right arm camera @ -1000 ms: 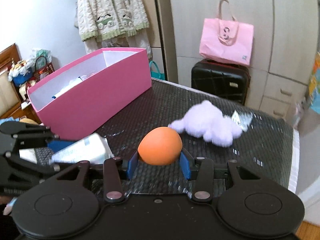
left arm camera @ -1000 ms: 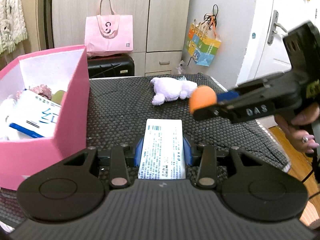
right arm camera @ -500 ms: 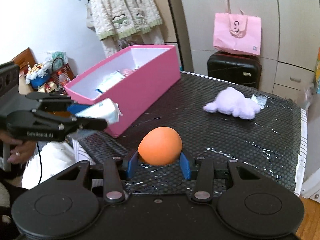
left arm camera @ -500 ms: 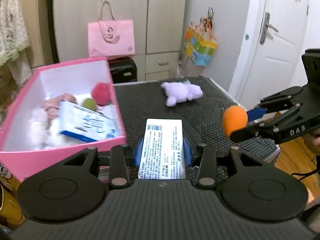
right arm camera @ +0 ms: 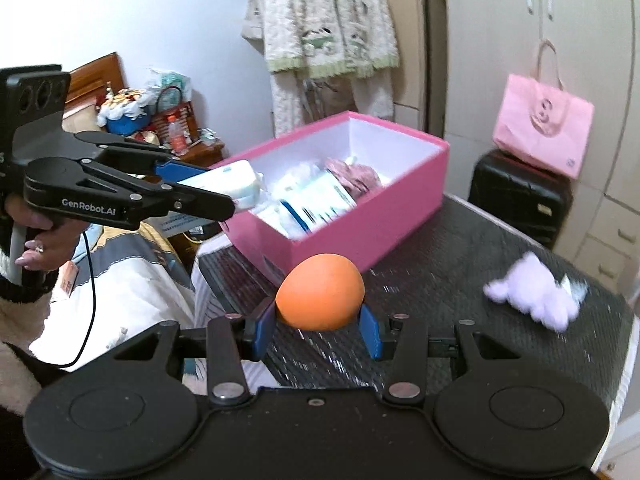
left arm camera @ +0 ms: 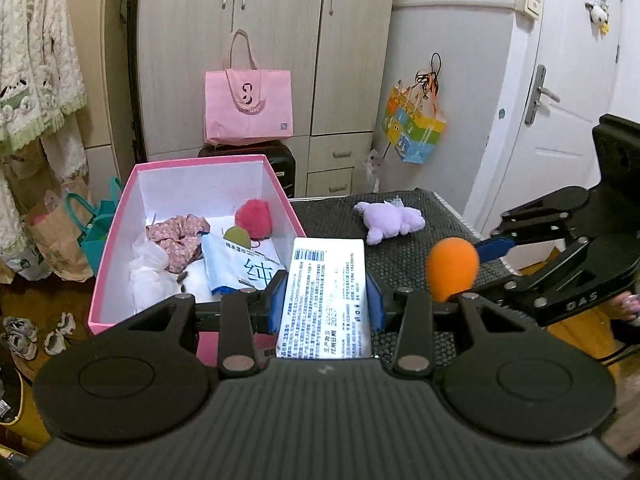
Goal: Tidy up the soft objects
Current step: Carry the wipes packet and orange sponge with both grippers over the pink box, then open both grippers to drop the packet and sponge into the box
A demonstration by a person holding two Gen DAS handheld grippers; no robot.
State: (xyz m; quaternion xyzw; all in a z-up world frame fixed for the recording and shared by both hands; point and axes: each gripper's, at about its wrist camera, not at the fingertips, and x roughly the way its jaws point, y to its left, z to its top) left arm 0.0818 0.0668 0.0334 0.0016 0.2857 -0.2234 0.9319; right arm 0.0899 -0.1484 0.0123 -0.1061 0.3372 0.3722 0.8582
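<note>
Carry-to-box step: left tool [left arm camera: 326,300] is clamped on a flat white printed tissue pack [left arm camera: 326,296], right tool [right arm camera: 316,320] is clamped on a soft orange foam ball [right arm camera: 320,290], both held in the air near the open pink cardboard box [left arm camera: 116,248]. Next move likely needs each tool brought over the box opening, then jaws spread to drop. A lilac plush toy [left arm camera: 390,220] lies on the black textured surface [left arm camera: 404,256], well apart from both tools.
</note>
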